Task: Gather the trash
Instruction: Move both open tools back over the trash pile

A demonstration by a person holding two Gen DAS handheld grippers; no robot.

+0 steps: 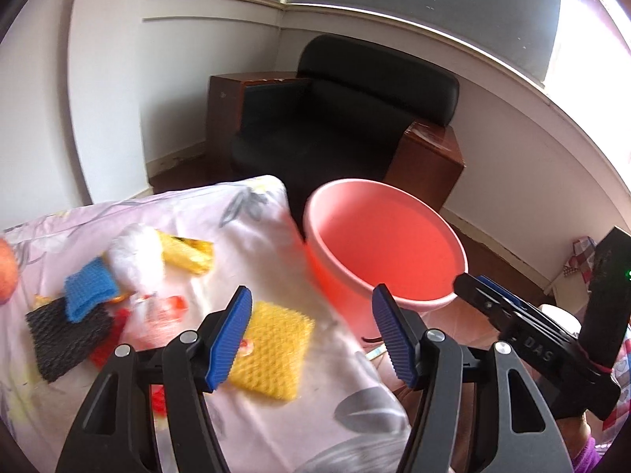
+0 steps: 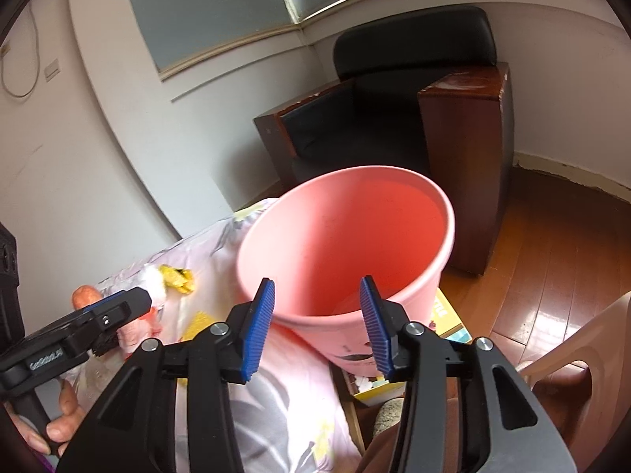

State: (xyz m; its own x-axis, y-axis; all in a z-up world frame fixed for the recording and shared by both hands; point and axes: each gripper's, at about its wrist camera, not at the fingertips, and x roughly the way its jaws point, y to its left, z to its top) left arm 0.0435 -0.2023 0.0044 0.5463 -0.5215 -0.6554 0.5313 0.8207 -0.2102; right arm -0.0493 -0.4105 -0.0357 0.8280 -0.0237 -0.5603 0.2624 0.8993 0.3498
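Note:
A pink bucket (image 1: pixel 386 244) (image 2: pixel 343 236) stands past the right edge of a floral cloth (image 1: pixel 244 220). It looks empty. Trash lies on the cloth: a yellow mesh pad (image 1: pixel 272 354), a blue mesh piece (image 1: pixel 88 291), a black mesh piece (image 1: pixel 67 335), a white wad (image 1: pixel 136 260), a yellow wrapper (image 1: pixel 189 254) and red scraps (image 1: pixel 114 331). My left gripper (image 1: pixel 311 291) hovers open above the yellow pad and the cloth's edge, with nothing between its fingers. My right gripper (image 2: pixel 317 282) is open and empty at the bucket's near rim. Its tip (image 1: pixel 473 283) reaches the rim from the right.
A black armchair with brown wooden sides (image 1: pixel 347 118) (image 2: pixel 394 118) stands in the corner behind the bucket. A yellow box (image 2: pixel 445 315) lies under the bucket. Wooden floor (image 2: pixel 552 268) and a beige plastic chair (image 2: pixel 583 339) are on the right. An orange object (image 1: pixel 8 272) sits at the cloth's left edge.

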